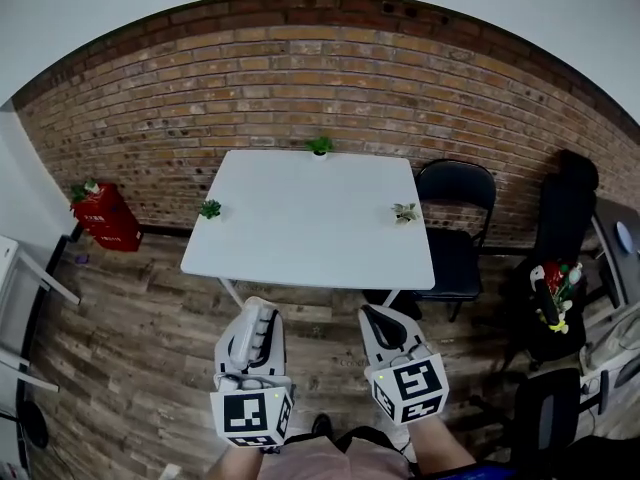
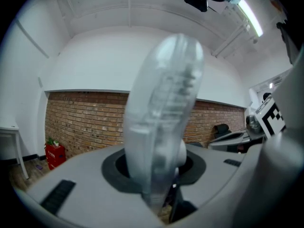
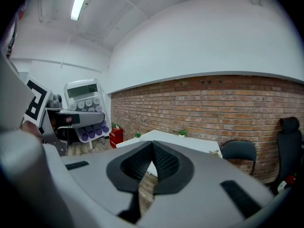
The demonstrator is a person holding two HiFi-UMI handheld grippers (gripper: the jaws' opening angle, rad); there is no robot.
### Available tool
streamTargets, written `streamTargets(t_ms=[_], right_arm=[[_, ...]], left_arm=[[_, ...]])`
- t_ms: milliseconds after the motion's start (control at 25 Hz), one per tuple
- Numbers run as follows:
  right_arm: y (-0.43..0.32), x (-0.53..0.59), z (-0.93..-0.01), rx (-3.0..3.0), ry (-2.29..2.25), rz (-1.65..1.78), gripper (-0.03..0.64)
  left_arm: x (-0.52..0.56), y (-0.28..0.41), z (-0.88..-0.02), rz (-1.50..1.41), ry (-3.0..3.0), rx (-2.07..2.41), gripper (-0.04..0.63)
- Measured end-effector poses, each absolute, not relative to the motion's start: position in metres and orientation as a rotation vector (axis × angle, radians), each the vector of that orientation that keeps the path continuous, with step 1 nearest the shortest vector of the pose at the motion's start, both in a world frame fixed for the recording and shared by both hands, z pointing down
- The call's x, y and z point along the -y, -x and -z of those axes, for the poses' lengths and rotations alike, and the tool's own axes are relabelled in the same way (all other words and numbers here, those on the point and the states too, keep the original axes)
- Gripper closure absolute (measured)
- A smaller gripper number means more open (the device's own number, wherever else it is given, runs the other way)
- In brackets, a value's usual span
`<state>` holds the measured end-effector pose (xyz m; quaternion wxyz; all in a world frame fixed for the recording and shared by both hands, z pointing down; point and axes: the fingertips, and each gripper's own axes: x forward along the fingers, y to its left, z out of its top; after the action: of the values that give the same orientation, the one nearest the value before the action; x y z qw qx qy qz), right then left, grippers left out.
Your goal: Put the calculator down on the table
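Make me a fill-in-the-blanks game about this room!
1. The left gripper grips the ___.
2. The right gripper holds ___.
3. The table has ___ small plants on it.
4. The chair beside the table is coloured ___.

Missing words: calculator; nothing; three; black.
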<state>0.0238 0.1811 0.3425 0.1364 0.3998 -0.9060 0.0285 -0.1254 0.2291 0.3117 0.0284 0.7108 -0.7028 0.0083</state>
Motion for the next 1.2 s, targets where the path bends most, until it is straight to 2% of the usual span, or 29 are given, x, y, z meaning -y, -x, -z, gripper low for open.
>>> streamTargets(t_ms=[640,1200], right_arm=[[-0.015,-0.103,-0.367,2.593,-1.146,-0.126,0.615],[-0.039,0.088,-0.382,2.629,-1.153,-0.235,0.615]], left_arm=[[-0.15,0.136,-0.349,-0.097,-2.158,2.109,0.459],[0.045,0.103,-0.355,-0.201,-2.183,2.062,0.459]])
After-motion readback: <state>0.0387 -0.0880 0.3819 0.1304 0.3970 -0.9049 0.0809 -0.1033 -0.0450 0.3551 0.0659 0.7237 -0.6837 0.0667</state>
